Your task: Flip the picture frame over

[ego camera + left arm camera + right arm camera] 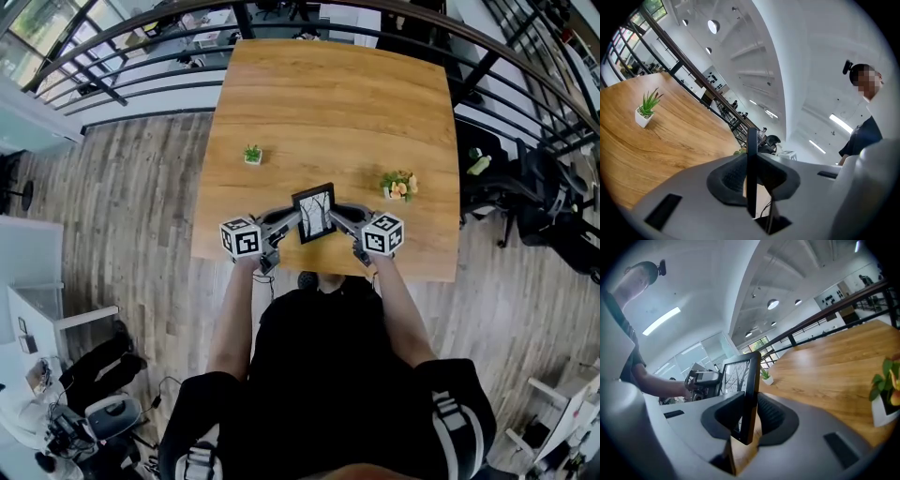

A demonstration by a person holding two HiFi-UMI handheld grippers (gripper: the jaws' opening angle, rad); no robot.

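Observation:
A black picture frame (314,213) with a tree drawing stands upright over the near edge of the wooden table (328,103), picture side toward me. My left gripper (287,223) is shut on its left edge and my right gripper (344,219) on its right edge. In the left gripper view the frame (751,140) shows edge-on between the pads of the left gripper (751,180). The right gripper view has the frame (740,376) pinched at its side in the right gripper (749,416), the tree picture facing left.
A small green plant in a white pot (252,155) stands left of the table's middle, and a pot of orange flowers (398,186) sits to the right, close to my right gripper. A black railing (141,56) runs behind the table. Dark chairs (525,197) stand at the right.

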